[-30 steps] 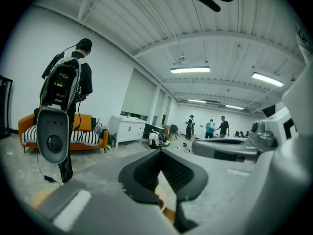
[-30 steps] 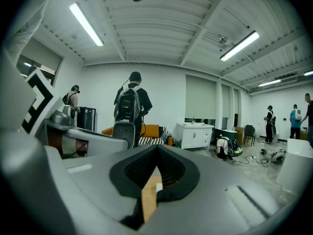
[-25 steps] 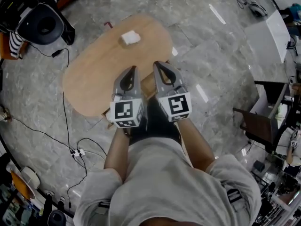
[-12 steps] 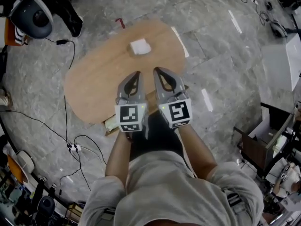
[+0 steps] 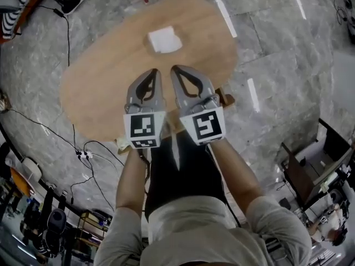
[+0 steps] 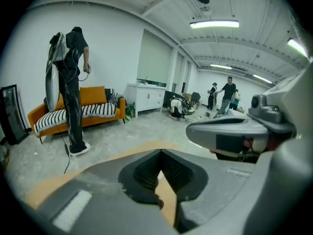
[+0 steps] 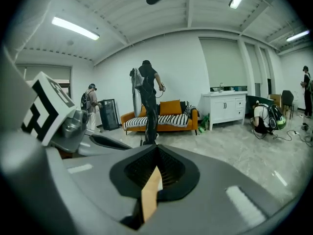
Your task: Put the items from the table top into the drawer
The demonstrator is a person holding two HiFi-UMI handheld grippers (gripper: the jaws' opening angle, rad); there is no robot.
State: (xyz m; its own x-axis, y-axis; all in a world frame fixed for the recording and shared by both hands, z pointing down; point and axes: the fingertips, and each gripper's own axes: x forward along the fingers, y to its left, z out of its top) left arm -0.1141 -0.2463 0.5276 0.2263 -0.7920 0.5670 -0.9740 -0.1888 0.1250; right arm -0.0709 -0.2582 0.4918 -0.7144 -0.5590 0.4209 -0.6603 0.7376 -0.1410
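A small white item [image 5: 164,40] lies on the far half of the oval wooden table [image 5: 100,76]. My left gripper [image 5: 157,71] and right gripper [image 5: 174,68] are held side by side above the table's near part, tips toward the white item and well short of it. Both are shut with nothing between the jaws. In the left gripper view the left gripper [image 6: 160,152] shows only a sliver of tabletop past its tips, with the right gripper [image 6: 230,130] beside it. The right gripper [image 7: 156,150] likewise looks empty in its own view. A wooden part [image 5: 224,99] juts out under the table's near edge.
Cables and a power strip [image 5: 84,155] lie on the marble floor at the left. Dark furniture [image 5: 302,168] stands at the right. An orange sofa [image 6: 80,107], a standing person [image 6: 71,89] and a white cabinet [image 6: 146,98] are beyond the table.
Both grippers have dropped lower and forward over the table, still shut. The table and the white item now fill more of the head view.
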